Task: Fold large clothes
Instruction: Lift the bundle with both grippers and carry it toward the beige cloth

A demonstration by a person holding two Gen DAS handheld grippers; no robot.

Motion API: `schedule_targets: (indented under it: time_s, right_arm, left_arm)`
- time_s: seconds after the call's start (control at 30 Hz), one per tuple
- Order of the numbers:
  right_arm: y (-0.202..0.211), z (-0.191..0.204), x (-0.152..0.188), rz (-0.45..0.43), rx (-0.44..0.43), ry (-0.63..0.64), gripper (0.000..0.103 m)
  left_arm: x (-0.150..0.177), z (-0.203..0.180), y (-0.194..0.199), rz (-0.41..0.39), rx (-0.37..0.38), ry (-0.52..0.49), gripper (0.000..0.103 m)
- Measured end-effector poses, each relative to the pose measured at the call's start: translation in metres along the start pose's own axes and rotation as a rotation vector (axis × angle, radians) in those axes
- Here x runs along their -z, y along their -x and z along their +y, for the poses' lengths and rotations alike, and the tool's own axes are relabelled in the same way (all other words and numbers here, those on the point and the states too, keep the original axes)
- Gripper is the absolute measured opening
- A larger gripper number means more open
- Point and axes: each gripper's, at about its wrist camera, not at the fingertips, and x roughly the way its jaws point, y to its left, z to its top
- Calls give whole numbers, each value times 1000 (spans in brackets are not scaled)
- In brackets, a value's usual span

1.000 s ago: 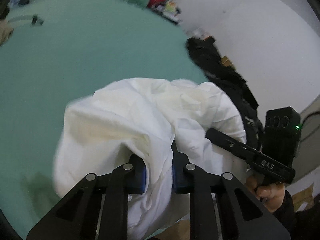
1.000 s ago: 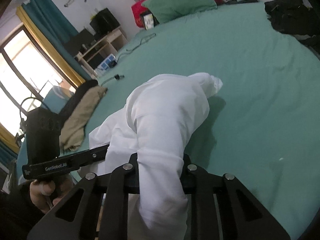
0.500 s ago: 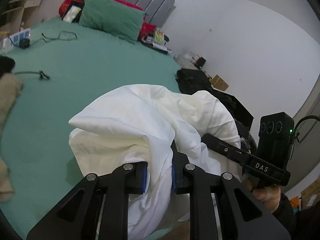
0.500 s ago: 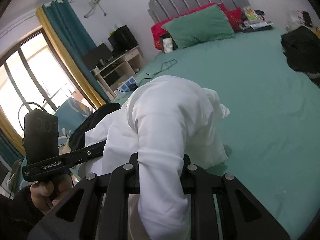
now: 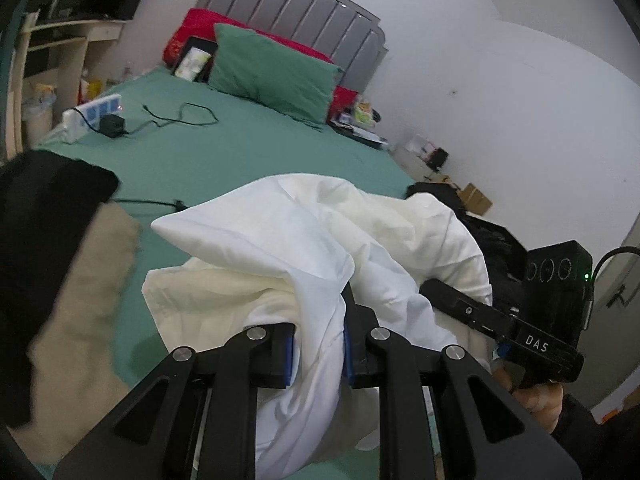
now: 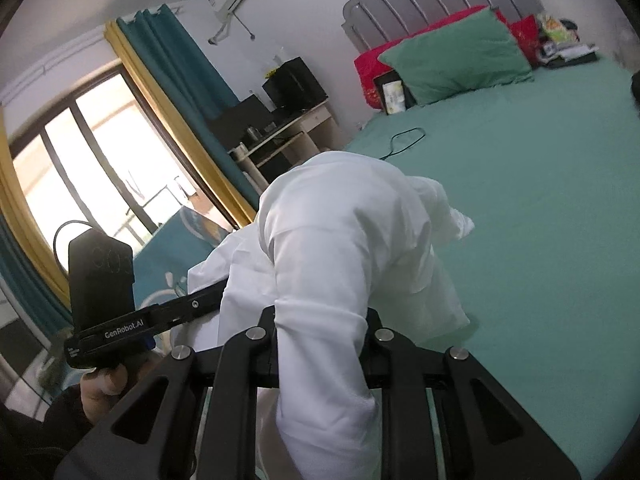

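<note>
Gripping a bunched fold of the white garment, the left gripper has both fingers clamped on the cloth, blue pads pressing it from each side. Right gripper likewise closed on a thick roll of the same white garment, fabric spilling over and below its fingers. Garment is held up over the near end of the bed, crumpled, lower edge hanging toward the green sheet. Green pillow leans on red pillows at the grey headboard. Black cable and white power strip lie on the sheet. Tan cloth and black cloth sit at left; dark clothes at right.
</note>
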Motion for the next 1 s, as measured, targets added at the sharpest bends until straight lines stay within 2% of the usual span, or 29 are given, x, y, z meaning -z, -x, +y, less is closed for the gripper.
schedule_targets:
  time_s: [0.17, 0.3, 0.5, 0.57, 0.67, 0.8, 0.87, 0.93, 1.0]
  right_arm:
    - [-37, 1, 13, 24, 6, -38, 20]
    - [-65, -5, 23, 59, 37, -50, 20]
    - [-117, -31, 38, 146, 71, -101, 20]
    - [-131, -39, 44, 182, 87, -113, 22]
    - [-140, -45, 50, 200, 128, -100, 30]
    - [-143, -56, 50, 228, 170, -104, 45]
    - [-141, -58, 49, 259, 179, -105, 47]
    - [-136, -50, 45, 301, 212, -60, 57]
    - [-125, -38, 38, 306, 266, 13, 58]
  left_arm:
    - [-6, 31, -10, 23, -66, -30, 19]
    - [-5, 72, -30, 51, -89, 35, 19]
    - [11, 125, -80, 197, -217, 123, 19]
    - [18, 134, -87, 220, -258, 151, 19]
    - [21, 141, -92, 237, -292, 162, 23]
    - [22, 136, -95, 246, -336, 110, 24]
    - [22, 130, -95, 251, -382, 77, 25]
    - [23, 122, -91, 247, -426, 44, 27]
    - [22, 117, -85, 241, -457, 37, 28]
